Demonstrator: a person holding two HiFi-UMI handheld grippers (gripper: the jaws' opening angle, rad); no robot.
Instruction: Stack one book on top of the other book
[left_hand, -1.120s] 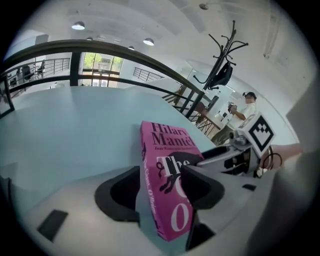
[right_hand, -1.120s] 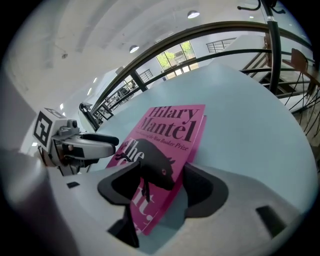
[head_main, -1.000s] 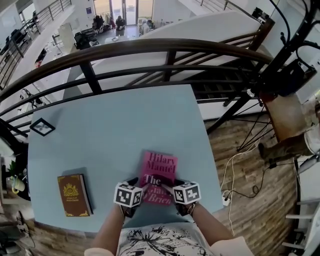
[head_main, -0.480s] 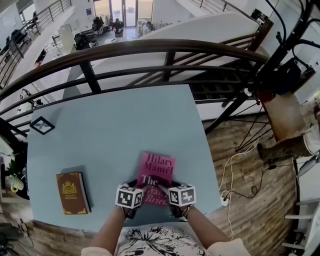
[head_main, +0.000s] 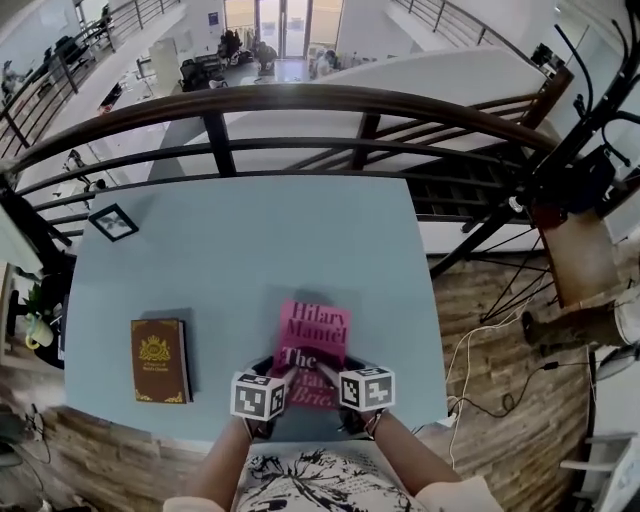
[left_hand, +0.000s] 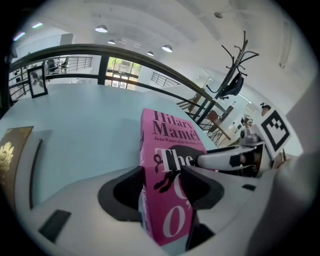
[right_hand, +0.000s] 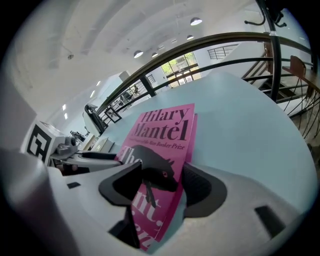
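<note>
Head view: left gripper (head_main: 276, 380) and right gripper (head_main: 334, 380), its jaws just closing, clamp pink book (head_main: 314, 332) near table's (head_main: 250, 250) six-o'clock edge; brown book (head_main: 160, 360) at nine.

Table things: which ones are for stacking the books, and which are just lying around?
For the job:
- pink book, gripped at its near end
- brown book, lying flat on the table
- left gripper, jaws clamped on the pink book
- right gripper, jaws have just been closing, pink book between them

Just lying about:
- picture frame
- railing behind the table
</note>
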